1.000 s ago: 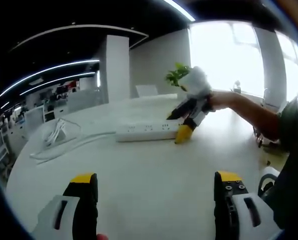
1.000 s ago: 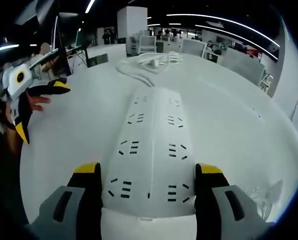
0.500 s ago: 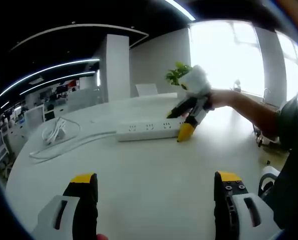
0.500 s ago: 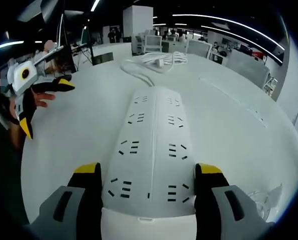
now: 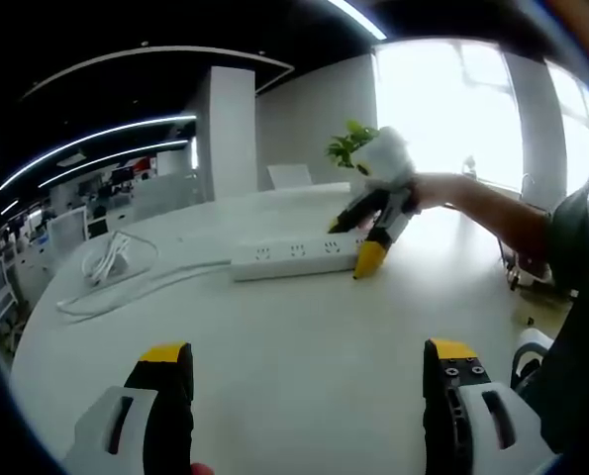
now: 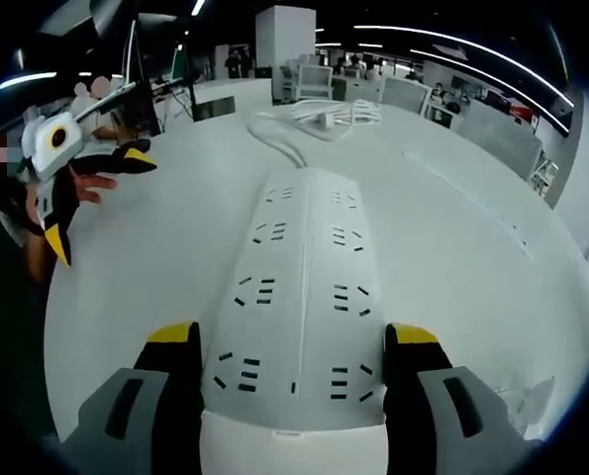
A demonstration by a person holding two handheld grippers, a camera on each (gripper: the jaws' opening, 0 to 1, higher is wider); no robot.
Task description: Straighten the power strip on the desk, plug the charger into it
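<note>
Swinging slightly with the right gripper (image 6: 292, 341) clamping its near end, the power strip (image 6: 302, 287) is running lengthwise away — left gripper (image 5: 309, 371) hanging open, well apart.

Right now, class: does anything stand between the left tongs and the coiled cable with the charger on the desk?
Nothing visible does. The left tongs hang open over bare desk; the cable lies ahead to their left, the strip farther right, clamped by the right tongs.
</note>
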